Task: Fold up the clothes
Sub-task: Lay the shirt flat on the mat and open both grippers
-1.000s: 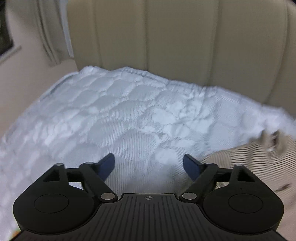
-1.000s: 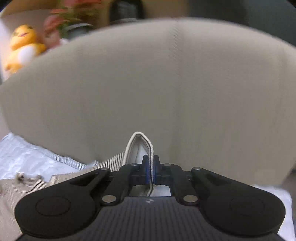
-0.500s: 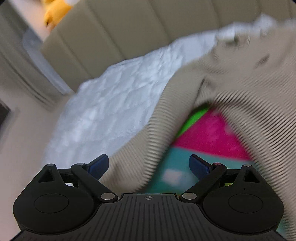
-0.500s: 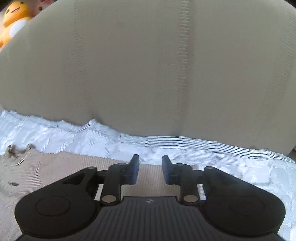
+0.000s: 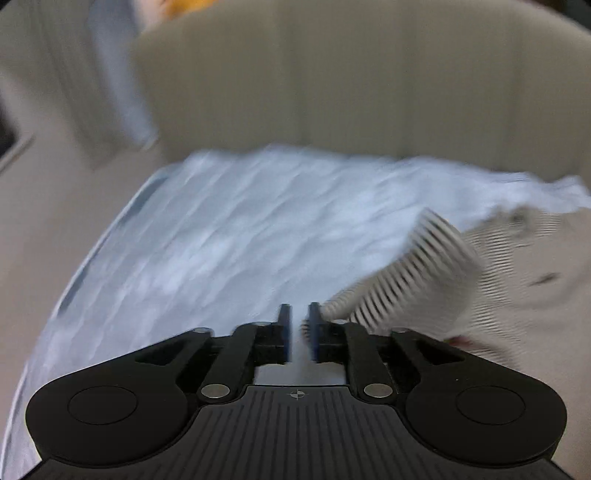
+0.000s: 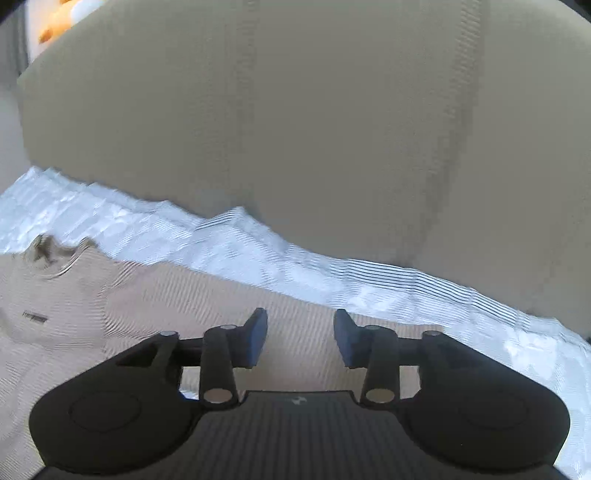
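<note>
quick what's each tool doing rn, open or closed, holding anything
Left tool: nearly shut, apparently pinching an edge of the striped shirt; blur hides the grip.
Right tool: open, holding nothing, over the shirt on the white quilted bedcover.

There was one striped shirt (image 6: 155, 314) on one bed (image 5: 229, 236), by its head edge. One headboard (image 6: 295, 129) stood behind. One curtain (image 5: 74, 85) showed, and one yellow toy (image 6: 59, 22), blurred. Two grippers were counted, left (image 5: 299, 328) and right (image 6: 300, 341).
</note>
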A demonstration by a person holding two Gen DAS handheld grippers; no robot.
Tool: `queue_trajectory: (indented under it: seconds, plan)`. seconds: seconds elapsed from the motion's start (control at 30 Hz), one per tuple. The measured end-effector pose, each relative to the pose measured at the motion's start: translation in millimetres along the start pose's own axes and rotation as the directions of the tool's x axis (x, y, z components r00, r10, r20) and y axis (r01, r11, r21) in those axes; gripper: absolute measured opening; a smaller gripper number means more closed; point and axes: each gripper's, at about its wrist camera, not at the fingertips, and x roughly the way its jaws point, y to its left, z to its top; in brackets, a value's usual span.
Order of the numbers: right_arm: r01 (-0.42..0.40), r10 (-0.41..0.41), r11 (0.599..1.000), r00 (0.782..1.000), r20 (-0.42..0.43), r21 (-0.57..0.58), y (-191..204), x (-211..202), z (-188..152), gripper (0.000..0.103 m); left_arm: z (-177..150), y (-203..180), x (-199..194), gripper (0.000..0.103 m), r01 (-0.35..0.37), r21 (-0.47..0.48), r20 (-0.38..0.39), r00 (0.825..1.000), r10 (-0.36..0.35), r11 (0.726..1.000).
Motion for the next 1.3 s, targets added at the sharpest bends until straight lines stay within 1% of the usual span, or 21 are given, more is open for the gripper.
queue_trajectory:
  seconds: [0.07,0.17,0.2,0.23,0.3,0.37,0.4,0.47,0.5,0.57,0.6,0.63,0.77,0.83,0.87,0.9,0.97,1.03,1.13,1.23,1.3]
  plan:
    - [-0.022,0.022,0.999,1.000,0.002,-0.034,10,-4,-3,0.049,2,17,15,0.043,-0.061,-0.046,-0.044,0.997,0.058,0.997]
    - [-0.062,0.062,0.992,0.998,0.003,-0.110,25,-19,-11,0.050,-24,26,36,0.058,-0.141,0.014,-0.120,0.983,0.142,0.990]
    - [-0.079,0.080,0.986,0.997,0.000,-0.145,31,-25,-15,0.051,-33,30,40,0.059,-0.167,0.031,-0.139,0.976,0.170,0.985]
    - [-0.104,0.104,0.977,0.995,-0.006,-0.185,40,-30,-18,0.051,-41,34,39,0.061,-0.188,0.037,-0.148,0.970,0.192,0.981]
    - [-0.154,0.153,0.956,0.988,-0.023,-0.249,54,-40,-26,0.055,-53,45,33,0.077,-0.228,0.020,-0.143,0.963,0.228,0.974]
    - [-0.215,0.209,0.928,0.977,-0.051,-0.306,74,-43,-34,0.055,-56,56,22,0.078,-0.253,-0.045,-0.112,0.962,0.247,0.966]
    - [-0.240,0.232,0.915,0.971,-0.065,-0.324,86,-38,-37,0.056,-56,59,13,0.078,-0.217,-0.101,-0.085,0.974,0.209,0.971]
    - [-0.299,0.286,0.884,0.954,-0.090,-0.360,102,-45,-45,0.059,-54,62,-6,0.083,-0.083,-0.213,-0.007,0.996,0.083,0.973]
    - [-0.322,0.308,0.867,0.946,-0.101,-0.379,109,-47,-49,0.062,-52,59,-14,0.090,0.005,-0.252,0.038,0.999,0.005,0.968]
    - [-0.345,0.329,0.835,0.938,-0.114,-0.429,124,-48,-59,0.063,-44,44,-20,0.096,0.126,-0.284,0.104,0.990,-0.101,0.951]
    - [-0.348,0.330,0.823,0.936,-0.120,-0.450,131,-48,-63,0.063,-36,35,-18,0.096,0.141,-0.288,0.118,0.987,-0.111,0.947]
    - [-0.347,0.327,0.814,0.936,-0.127,-0.466,137,-47,-66,0.063,-26,25,-12,0.096,0.111,-0.292,0.115,0.990,-0.080,0.950]
    - [-0.348,0.323,0.826,0.937,-0.132,-0.444,142,-52,-69,0.063,11,-4,24,0.095,-0.061,-0.316,0.045,0.996,0.079,0.947]
    - [-0.348,0.325,0.836,0.937,-0.129,-0.424,141,-56,-68,0.063,20,-11,39,0.057,-0.133,-0.281,0.018,0.990,0.143,0.950]
    - [-0.347,0.326,0.837,0.937,-0.124,-0.423,139,-57,-68,0.063,17,-11,38,0.030,-0.133,-0.274,0.023,0.989,0.144,0.953]
    - [-0.346,0.328,0.838,0.937,-0.118,-0.422,136,-59,-68,0.063,12,-9,34,0.025,-0.119,-0.274,0.035,0.990,0.133,0.954]
    - [-0.340,0.320,0.843,0.940,-0.118,-0.417,129,-61,-70,0.063,-1,-7,27,0.025,-0.108,-0.261,0.053,0.991,0.126,0.959]
    - [-0.339,0.314,0.848,0.941,-0.127,-0.407,123,-65,-75,0.063,-19,-7,19,0.027,-0.135,-0.217,0.058,0.987,0.151,0.967]
    - [-0.360,0.333,0.832,0.933,-0.139,-0.421,122,-71,-83,0.063,-45,-8,8,0.043,-0.205,-0.140,0.051,0.976,0.214,0.969]
    - [-0.415,0.387,0.789,0.908,-0.159,-0.453,132,-80,-91,0.063,-66,-7,-4,0.050,-0.273,-0.102,0.017,0.961,0.276,0.957]
    - [-0.455,0.427,0.755,0.888,-0.174,-0.472,140,-86,-96,0.063,-77,-9,-15,0.052,-0.245,-0.118,-0.007,0.969,0.246,0.962]
